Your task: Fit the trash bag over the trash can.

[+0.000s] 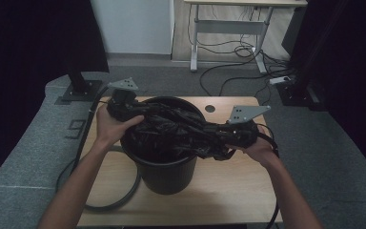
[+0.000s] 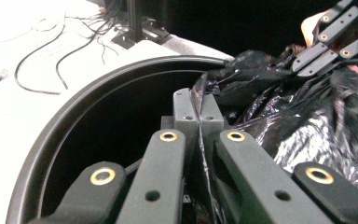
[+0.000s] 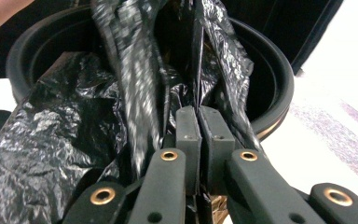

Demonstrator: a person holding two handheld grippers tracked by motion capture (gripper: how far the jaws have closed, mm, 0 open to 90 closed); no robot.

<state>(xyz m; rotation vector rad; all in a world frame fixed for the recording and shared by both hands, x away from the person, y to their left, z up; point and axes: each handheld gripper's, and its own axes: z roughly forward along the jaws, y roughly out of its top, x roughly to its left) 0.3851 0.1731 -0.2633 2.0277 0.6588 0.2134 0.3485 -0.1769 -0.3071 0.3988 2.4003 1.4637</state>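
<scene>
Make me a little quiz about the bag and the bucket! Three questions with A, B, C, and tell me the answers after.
1. Where does the bucket stand?
A. on the wooden table
B. on the floor
C. on a chair

2. What colour is the plastic bag?
A. white
B. black
C. blue

3. How is the left gripper?
A. wide open
B. lying on the table
C. shut on the bag

Answers:
1 A, the bucket's base rests on the tabletop.
2 B, the crinkled film is shiny black.
3 C, its pads pinch a fold of bag, as the right gripper does.
</scene>
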